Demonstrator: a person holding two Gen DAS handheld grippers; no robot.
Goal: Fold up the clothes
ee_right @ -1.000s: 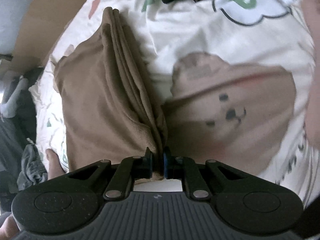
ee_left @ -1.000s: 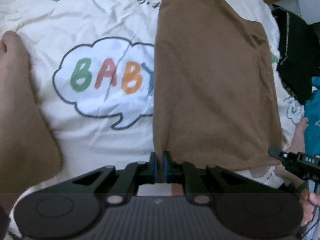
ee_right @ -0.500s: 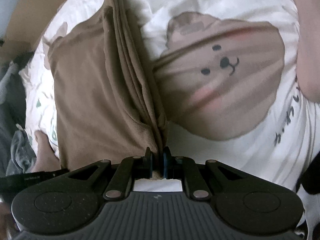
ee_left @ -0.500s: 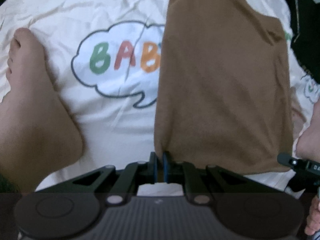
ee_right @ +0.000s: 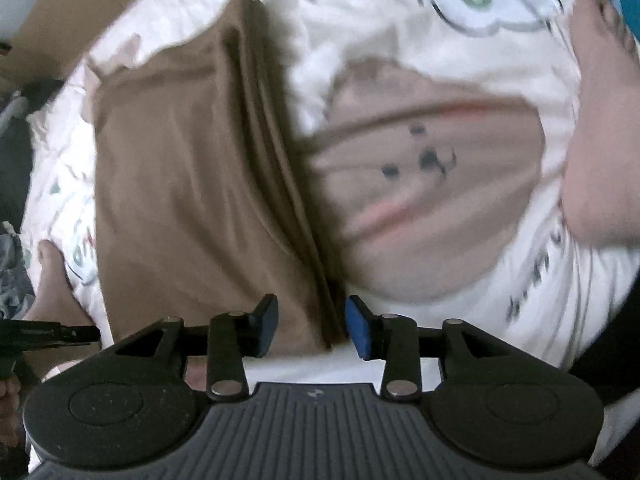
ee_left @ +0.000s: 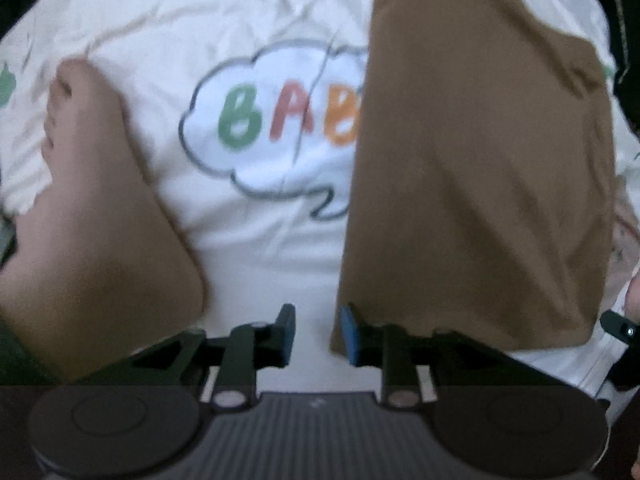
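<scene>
Both pinches gone: left claw [ee_left: 316,330] and right claw [ee_right: 312,330] opening off the brown garment [ee_left: 476,184], now lying folded on the printed bedsheet [ee_left: 248,32], fold apparently set down.

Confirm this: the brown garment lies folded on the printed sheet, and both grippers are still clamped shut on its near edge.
Not clamped. Both wrist views show the left gripper and right gripper opening, pads off the cloth. The brown garment does lie folded on the printed sheet.

Both grippers' [ee_left: 316,334] [ee_right: 313,332] fingers [ee_left: 287,332] are parting, pointed downward.
</scene>
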